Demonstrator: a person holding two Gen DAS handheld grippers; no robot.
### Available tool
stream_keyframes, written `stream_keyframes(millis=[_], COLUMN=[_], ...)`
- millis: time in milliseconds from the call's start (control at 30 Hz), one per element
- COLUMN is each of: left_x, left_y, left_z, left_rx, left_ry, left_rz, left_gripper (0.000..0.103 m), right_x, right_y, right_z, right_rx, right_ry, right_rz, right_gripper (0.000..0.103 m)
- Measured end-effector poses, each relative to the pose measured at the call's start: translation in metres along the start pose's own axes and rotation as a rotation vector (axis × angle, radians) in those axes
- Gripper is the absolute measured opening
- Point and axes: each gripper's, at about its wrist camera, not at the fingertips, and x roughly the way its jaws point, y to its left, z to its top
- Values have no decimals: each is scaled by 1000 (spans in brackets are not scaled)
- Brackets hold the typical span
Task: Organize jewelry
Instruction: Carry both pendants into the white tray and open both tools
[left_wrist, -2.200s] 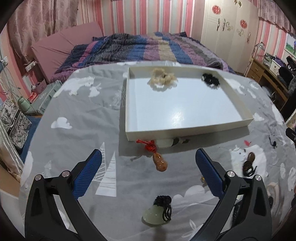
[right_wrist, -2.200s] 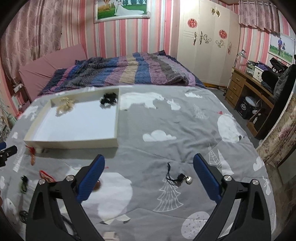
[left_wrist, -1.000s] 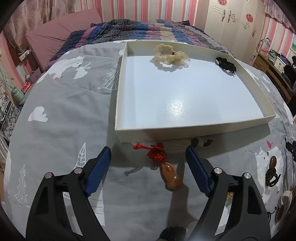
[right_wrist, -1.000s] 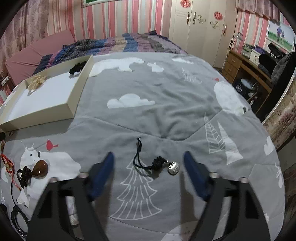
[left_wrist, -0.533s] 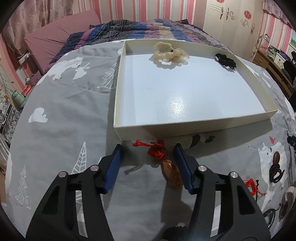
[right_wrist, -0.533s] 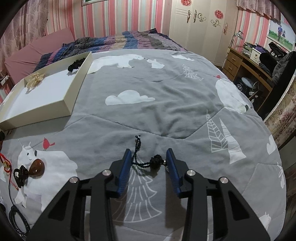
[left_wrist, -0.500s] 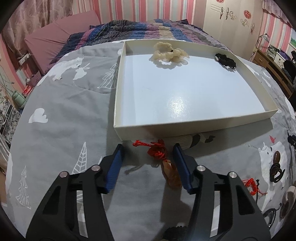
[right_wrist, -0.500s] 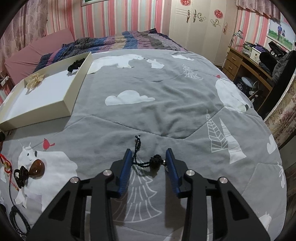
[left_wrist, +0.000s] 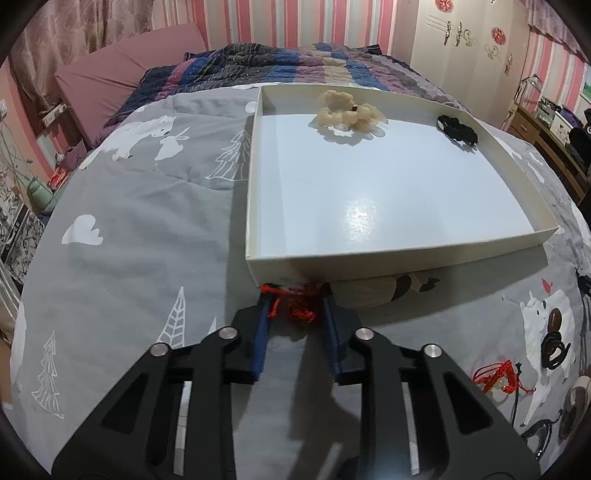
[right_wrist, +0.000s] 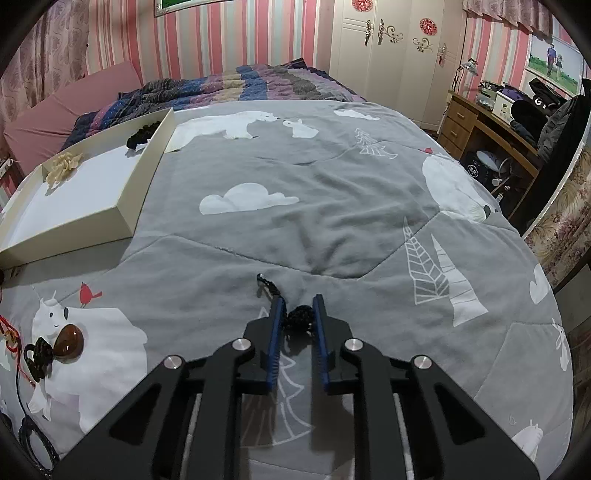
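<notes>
Claws first: our left claw (left_wrist: 295, 308) is closing on the red knotted cord (left_wrist: 298, 309) lying just before the white tray's (left_wrist: 406, 254) near wall; our right claw (right_wrist: 298, 314) is closing on the black cord knot (right_wrist: 299, 318) on the grey bedspread (right_wrist: 295, 206), tray far left.
</notes>
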Motion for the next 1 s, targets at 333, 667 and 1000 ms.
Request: stream_keyframes(millis=[333,667,1000], left_x=[-1,-5,-22], left_y=[9,10,11], left_z=[0,-2,0], left_rx=[-42,-41,-56], left_ry=[0,-9,-30], left_rz=[-20,-13,-20], left_gripper=[10,9,9], right_x=[0,-1,0], right_y=[-5,-6,-1], right_z=[0,0,11], right_rx=[32,48,53], right_ry=[-3,-12,-3], right_rz=[21,25,2], right_gripper=[14,12,11])
